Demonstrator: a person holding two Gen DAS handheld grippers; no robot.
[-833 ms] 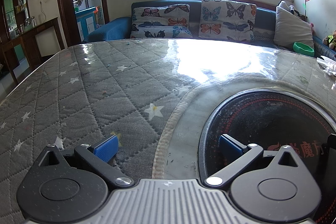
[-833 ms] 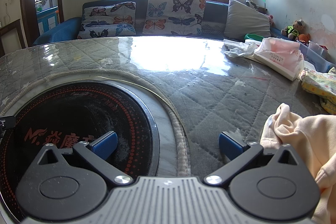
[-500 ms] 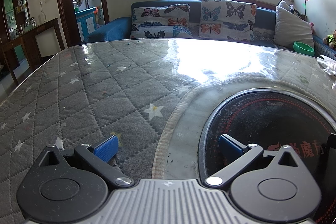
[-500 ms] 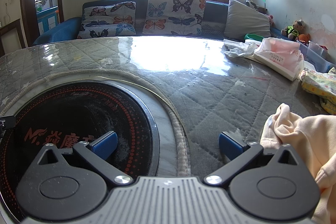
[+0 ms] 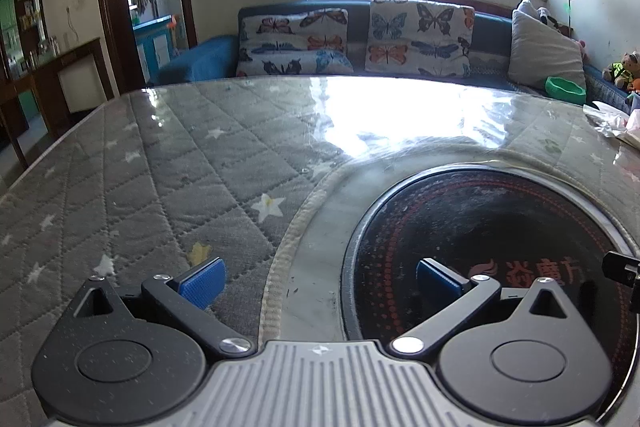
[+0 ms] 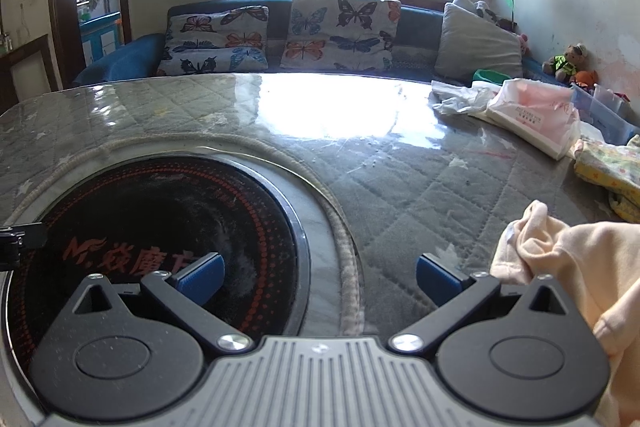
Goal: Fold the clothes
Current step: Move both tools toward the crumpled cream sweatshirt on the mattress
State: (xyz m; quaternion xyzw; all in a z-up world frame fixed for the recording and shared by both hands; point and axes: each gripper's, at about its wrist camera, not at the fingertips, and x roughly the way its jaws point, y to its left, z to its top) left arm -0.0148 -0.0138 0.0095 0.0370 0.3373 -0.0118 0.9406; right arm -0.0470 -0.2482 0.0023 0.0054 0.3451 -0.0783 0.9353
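A pale peach garment (image 6: 568, 267) lies crumpled on the table at the right edge of the right wrist view, just right of my right gripper (image 6: 320, 277). That gripper is open and empty, low over the table. A yellow patterned cloth (image 6: 612, 171) lies farther back on the right. My left gripper (image 5: 320, 281) is open and empty, low over the table's left part. No garment shows in the left wrist view.
The table has a grey quilted star cover under clear plastic (image 5: 180, 187). A round black cooktop (image 5: 492, 239) is set in its middle and also shows in the right wrist view (image 6: 160, 219). Plastic bags (image 6: 532, 115) lie at the back right. A sofa with butterfly cushions (image 6: 340, 31) stands behind.
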